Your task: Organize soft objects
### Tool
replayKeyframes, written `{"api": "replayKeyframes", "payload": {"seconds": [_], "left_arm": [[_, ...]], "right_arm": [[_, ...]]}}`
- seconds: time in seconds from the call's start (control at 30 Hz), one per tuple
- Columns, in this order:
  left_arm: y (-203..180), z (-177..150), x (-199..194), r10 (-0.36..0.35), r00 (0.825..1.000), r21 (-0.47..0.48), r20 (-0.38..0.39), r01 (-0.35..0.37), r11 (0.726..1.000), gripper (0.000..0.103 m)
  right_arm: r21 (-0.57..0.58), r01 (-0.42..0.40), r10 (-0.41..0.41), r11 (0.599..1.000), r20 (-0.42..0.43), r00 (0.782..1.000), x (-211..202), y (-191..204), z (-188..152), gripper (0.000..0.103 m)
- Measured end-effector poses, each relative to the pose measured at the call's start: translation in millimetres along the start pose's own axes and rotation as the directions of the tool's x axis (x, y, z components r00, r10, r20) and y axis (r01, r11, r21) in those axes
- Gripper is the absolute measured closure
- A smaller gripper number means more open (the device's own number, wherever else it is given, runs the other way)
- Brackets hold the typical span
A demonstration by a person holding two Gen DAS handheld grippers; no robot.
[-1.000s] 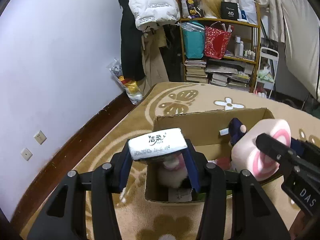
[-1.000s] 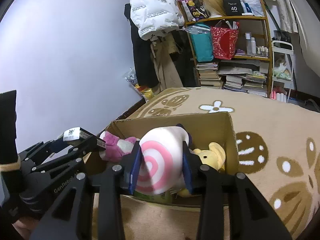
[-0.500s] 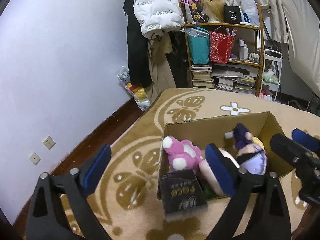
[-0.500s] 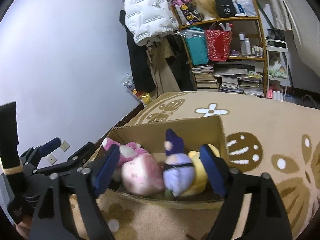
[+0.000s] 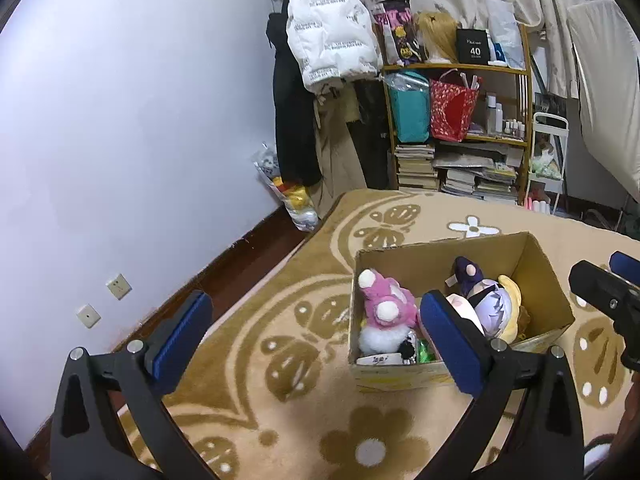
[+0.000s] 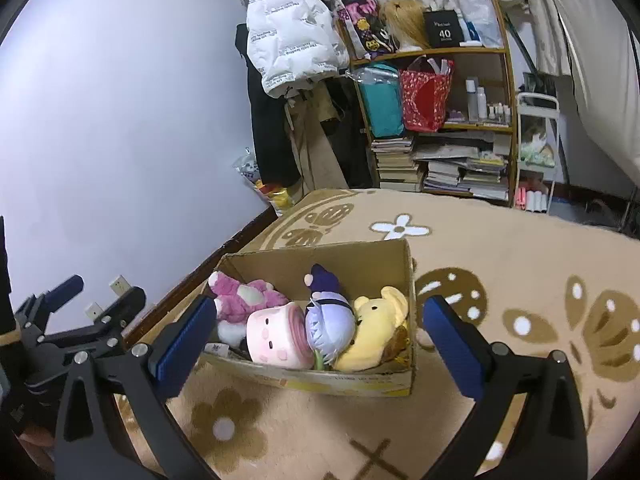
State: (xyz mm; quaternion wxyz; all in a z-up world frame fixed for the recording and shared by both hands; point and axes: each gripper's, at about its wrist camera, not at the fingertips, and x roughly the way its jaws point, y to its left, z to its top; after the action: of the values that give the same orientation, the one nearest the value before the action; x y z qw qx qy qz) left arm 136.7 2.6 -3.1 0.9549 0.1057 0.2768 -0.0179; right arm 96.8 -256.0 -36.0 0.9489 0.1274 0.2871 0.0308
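Observation:
An open cardboard box (image 5: pixel 536 258) (image 6: pixel 404 258) stands on the carpet. In it lie a pink plush (image 5: pixel 386 304) (image 6: pixel 248 296), a pink roll cushion (image 6: pixel 278 338), a purple-haired doll (image 5: pixel 482 296) (image 6: pixel 330 316), a yellow plush (image 6: pixel 376 332) and a tissue pack (image 5: pixel 378 359). My left gripper (image 5: pixel 316 336) is open and empty, in front of the box and to its left. My right gripper (image 6: pixel 316 338) is open and empty, in front of the box; its tip shows in the left wrist view (image 5: pixel 604 292).
A patterned tan carpet (image 5: pixel 304 408) covers the floor. A wall (image 5: pixel 120 120) with sockets (image 5: pixel 119 286) is on the left. A shelf (image 6: pixel 452 120) with books and bags, and hanging coats (image 6: pixel 288 52), stand at the back.
Both grippers opened and let go: the tissue pack and the pink roll cushion now lie in the box. Both grippers have pulled back from the box.

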Motion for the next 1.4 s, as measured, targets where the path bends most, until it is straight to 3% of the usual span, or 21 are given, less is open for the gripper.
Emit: {"api": "replayKeyframes", "payload": {"seconds": [0.33,0.67,1.03,1.4], "left_arm": [[11,-15,-47,-0.031,0.999,-0.024,0.01,0.031,0.999,0.0],[18,-35,-81,-0.011,1.0,-0.042,0.006,0.011,0.999,0.0],[22,-52,-73,0.016,1.0,-0.017,-0.027,-0.016,1.0,0.0],[9,-63,-58,-0.019,0.999,0.007,-0.051,0.02,1.0,0.0]], "right_arm": [[-0.033,0.046,-0.045,0.998,0.051,0.998,-47,7,1,0.0],[-0.062,0.082,-0.079,0.995,0.053,0.995,-82,6,-17,0.0],[-0.054,0.1,-0.098,0.993,0.033,0.995,-86,7,-46,0.0],[-0.018,0.12,-0.12,0.993,0.005,0.993,-74,-6,-58,0.0]]}}
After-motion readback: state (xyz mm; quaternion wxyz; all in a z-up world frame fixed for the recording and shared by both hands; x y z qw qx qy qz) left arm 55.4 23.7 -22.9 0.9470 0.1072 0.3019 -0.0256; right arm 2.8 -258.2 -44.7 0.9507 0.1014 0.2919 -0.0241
